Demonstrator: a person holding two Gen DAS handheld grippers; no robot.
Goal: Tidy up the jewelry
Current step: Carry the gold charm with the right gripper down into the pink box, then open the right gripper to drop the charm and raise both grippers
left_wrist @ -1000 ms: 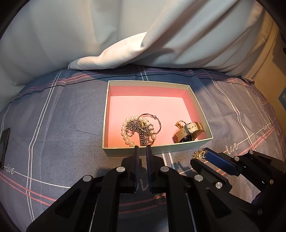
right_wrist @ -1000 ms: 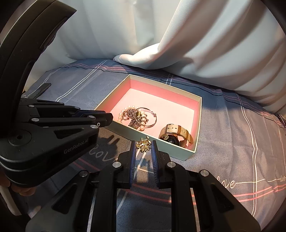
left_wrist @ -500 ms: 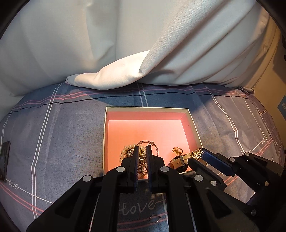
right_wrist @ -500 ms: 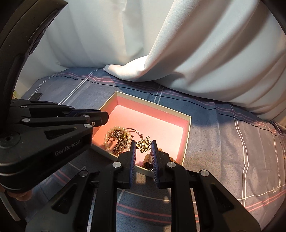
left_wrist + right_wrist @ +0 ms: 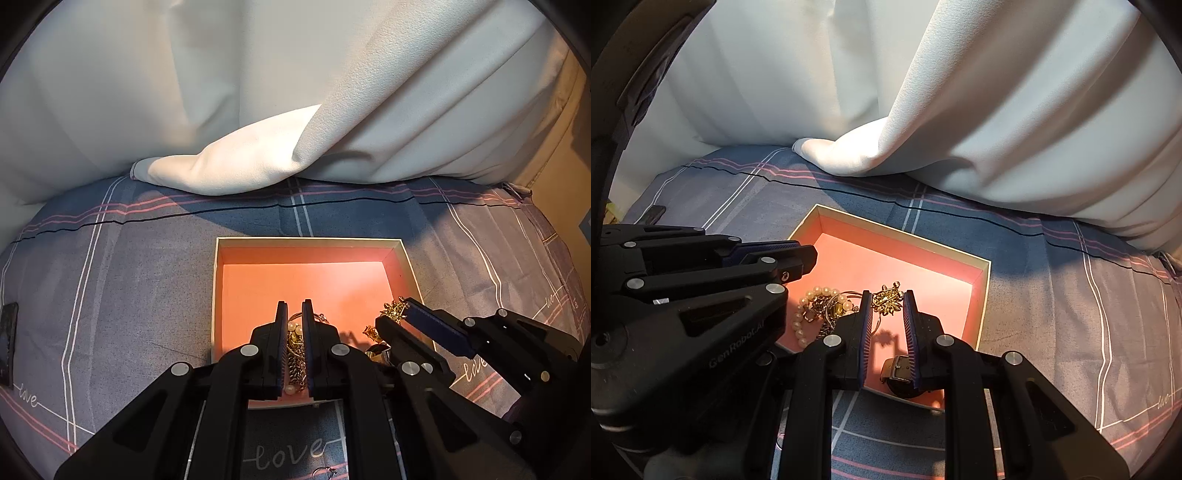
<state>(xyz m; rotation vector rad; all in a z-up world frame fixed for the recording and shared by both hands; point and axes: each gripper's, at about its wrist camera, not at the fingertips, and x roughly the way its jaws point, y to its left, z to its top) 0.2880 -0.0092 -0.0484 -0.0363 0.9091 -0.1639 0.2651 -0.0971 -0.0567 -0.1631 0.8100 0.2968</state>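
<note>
An open box with a pink lining and a cream rim (image 5: 306, 240) (image 5: 905, 236) lies on the bedspread. Inside it are a pearl bracelet (image 5: 801, 321) tangled with gold chains (image 5: 295, 350) and a watch (image 5: 899, 369) with a tan strap. My right gripper (image 5: 887, 295) (image 5: 394, 312) is shut on a gold brooch (image 5: 886, 303) (image 5: 392, 307) and holds it above the box's near right part. My left gripper (image 5: 294, 308) (image 5: 807, 254) hovers over the chain pile, shut, with nothing between its pads.
A white curtain (image 5: 258, 110) drapes onto the grey-blue plaid bedspread (image 5: 129, 295) just behind the box. A small hoop (image 5: 323, 472) lies on the cloth in front of the box. A dark flat object (image 5: 7, 343) sits at the far left edge.
Both grippers have moved forward and slightly up, from in front of the box to above it. The brooch has gone with the right gripper and now hangs over the pink lining.
</note>
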